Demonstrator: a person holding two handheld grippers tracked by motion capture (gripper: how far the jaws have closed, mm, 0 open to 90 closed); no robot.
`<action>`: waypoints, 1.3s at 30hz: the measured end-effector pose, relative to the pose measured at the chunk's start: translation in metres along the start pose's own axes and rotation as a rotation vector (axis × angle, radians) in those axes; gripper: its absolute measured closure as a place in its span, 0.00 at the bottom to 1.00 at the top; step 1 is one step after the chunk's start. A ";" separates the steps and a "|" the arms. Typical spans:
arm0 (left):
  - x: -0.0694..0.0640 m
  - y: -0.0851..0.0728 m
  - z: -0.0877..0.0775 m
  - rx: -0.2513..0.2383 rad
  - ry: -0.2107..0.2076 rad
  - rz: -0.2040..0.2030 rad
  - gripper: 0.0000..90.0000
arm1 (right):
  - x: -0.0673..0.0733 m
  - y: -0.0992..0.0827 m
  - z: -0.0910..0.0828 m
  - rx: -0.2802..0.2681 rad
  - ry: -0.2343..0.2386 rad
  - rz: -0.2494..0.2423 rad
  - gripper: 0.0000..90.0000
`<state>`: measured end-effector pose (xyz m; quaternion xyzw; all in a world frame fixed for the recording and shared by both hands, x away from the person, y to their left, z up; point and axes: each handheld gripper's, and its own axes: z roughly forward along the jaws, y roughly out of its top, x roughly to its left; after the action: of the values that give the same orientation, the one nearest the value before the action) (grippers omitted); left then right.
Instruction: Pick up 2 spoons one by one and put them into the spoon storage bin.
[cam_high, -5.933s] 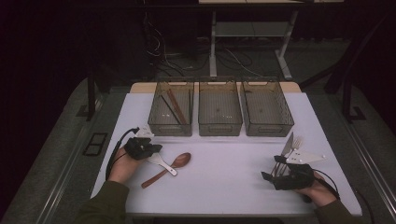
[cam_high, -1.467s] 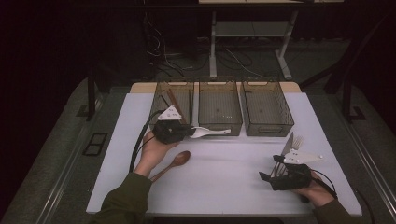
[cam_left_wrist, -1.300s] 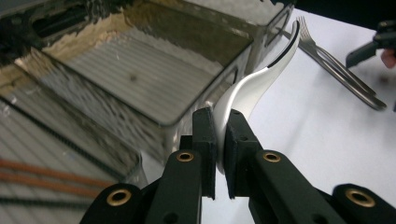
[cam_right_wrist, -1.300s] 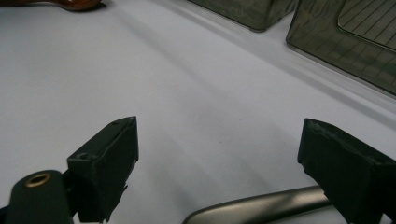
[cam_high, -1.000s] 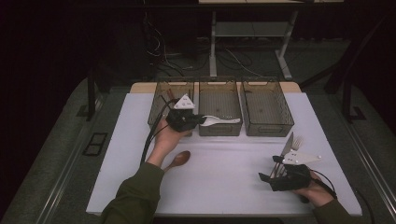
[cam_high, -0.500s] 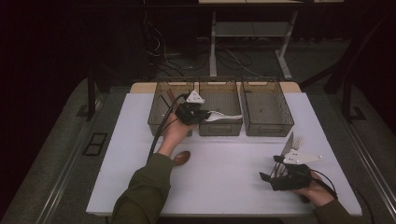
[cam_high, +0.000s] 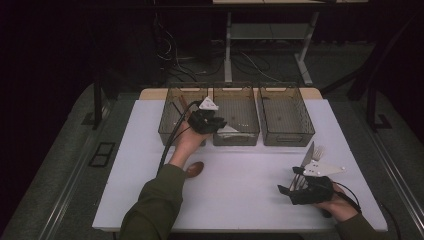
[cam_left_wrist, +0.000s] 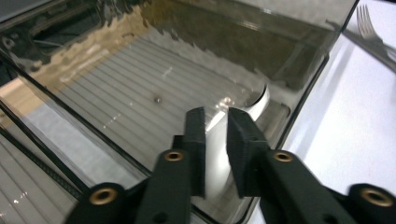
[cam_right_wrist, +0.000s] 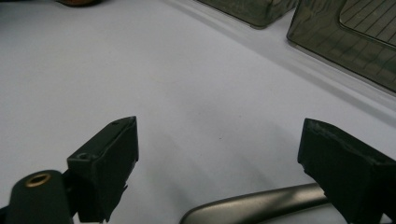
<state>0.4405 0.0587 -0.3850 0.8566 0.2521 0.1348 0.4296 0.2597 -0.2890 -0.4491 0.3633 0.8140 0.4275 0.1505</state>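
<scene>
My left gripper (cam_high: 219, 125) hangs over the front left corner of the middle bin (cam_high: 236, 89), a smoky clear box. Its jaws have just been opening. In the left gripper view the left gripper (cam_left_wrist: 215, 126) stands a little open, and the white spoon (cam_left_wrist: 259, 100) shows through the gap, lying on the bin's ribbed floor (cam_left_wrist: 116, 93). From above, the white spoon (cam_high: 231, 131) rests against the bin's front wall. My right gripper (cam_high: 289, 181) lies wide open on the table at the right, with a metal handle (cam_right_wrist: 252, 205) between its jaws, untouched.
A wooden spoon (cam_high: 195, 169) lies on the white table (cam_high: 240, 200), partly under the left forearm. The left bin (cam_high: 176, 112) holds brown sticks; the right bin (cam_high: 285, 115) stands beside the middle one. A fork (cam_high: 318, 150) and knife (cam_high: 307, 154) lie by the right gripper.
The left gripper carried the white spoon from the table up and right to the middle bin. Its jaws have parted and the spoon has dropped into the bin. The right hand stayed put.
</scene>
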 end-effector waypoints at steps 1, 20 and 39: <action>-0.001 0.000 0.000 -0.008 -0.003 -0.004 0.81 | 0.000 0.000 0.000 0.000 0.001 0.002 0.13; -0.025 -0.005 -0.040 -0.068 -0.129 -0.060 0.42 | 0.001 0.001 -0.001 -0.001 0.004 -0.002 0.13; -0.045 -0.056 -0.079 -0.034 -0.066 -0.089 0.21 | 0.002 0.001 -0.001 -0.006 0.007 -0.005 0.13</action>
<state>0.3502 0.1151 -0.3842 0.8410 0.2734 0.0916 0.4579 0.2585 -0.2879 -0.4476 0.3594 0.8141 0.4308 0.1499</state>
